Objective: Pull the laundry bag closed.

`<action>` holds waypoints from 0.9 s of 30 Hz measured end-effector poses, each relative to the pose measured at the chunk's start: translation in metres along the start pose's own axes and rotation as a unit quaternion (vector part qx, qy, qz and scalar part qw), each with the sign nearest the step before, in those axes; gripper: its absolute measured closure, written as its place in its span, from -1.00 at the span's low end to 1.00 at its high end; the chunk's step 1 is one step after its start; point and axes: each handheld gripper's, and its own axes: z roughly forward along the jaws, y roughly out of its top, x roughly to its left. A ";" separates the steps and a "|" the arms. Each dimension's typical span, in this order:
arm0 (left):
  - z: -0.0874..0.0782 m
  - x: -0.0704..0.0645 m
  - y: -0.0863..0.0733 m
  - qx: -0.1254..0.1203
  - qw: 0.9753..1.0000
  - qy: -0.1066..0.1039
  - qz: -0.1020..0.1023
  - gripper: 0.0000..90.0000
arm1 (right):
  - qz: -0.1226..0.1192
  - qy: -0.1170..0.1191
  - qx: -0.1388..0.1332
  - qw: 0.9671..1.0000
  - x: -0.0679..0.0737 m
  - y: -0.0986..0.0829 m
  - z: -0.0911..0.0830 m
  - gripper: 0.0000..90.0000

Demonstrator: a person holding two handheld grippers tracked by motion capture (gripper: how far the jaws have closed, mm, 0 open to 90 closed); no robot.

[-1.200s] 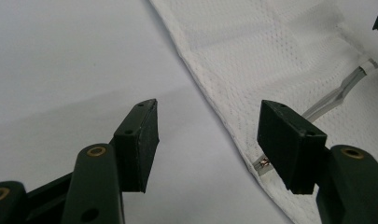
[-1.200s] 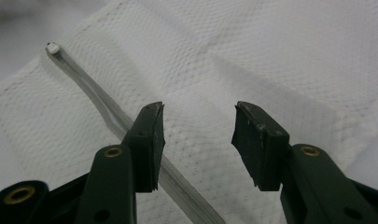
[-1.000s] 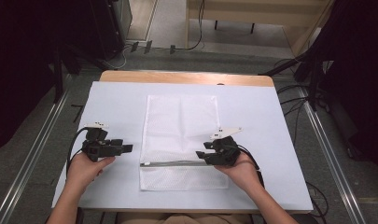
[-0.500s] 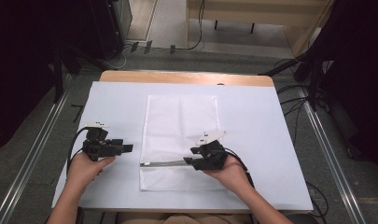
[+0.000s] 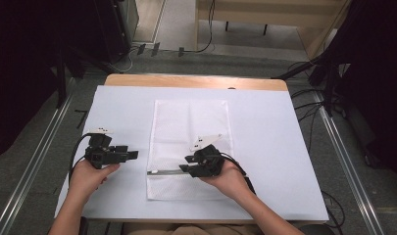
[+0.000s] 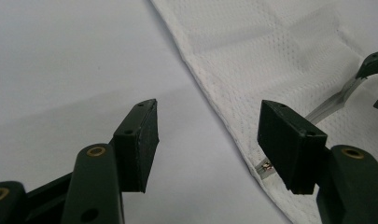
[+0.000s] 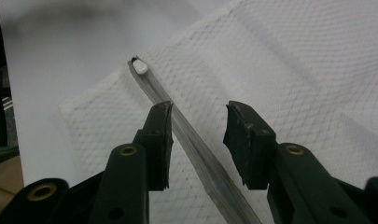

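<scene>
The left gripper has its jaws spread apart at the bottom of the frame; a white mesh bag fills the upper right, its zipper at the right edge.
</scene>
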 end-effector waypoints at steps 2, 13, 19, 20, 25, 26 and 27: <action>0.000 0.000 0.000 0.000 1.000 0.000 0.000 -0.14 | 0.002 0.003 -0.002 1.000 0.000 0.001 0.000 0.41; -0.001 0.001 0.000 -0.005 1.000 0.001 -0.003 -0.14 | -0.006 0.014 -0.001 1.000 0.003 0.018 0.007 0.44; -0.001 0.001 0.001 -0.006 1.000 0.001 -0.003 -0.14 | -0.007 0.024 0.003 1.000 0.007 0.020 0.017 0.51; -0.001 0.001 0.001 -0.005 1.000 0.001 -0.002 -0.14 | -0.006 0.026 0.006 1.000 0.008 0.020 0.019 0.52; -0.001 0.002 0.001 -0.005 1.000 0.001 -0.002 -0.14 | -0.013 0.031 0.011 0.999 0.014 0.020 0.029 0.54; -0.001 0.002 0.001 -0.004 1.000 0.000 -0.001 -0.14 | -0.015 0.033 0.012 0.999 0.015 0.020 0.030 0.55; -0.001 0.002 0.001 -0.004 1.000 0.000 -0.001 -0.14 | -0.015 0.034 0.012 0.999 0.015 0.020 0.032 0.56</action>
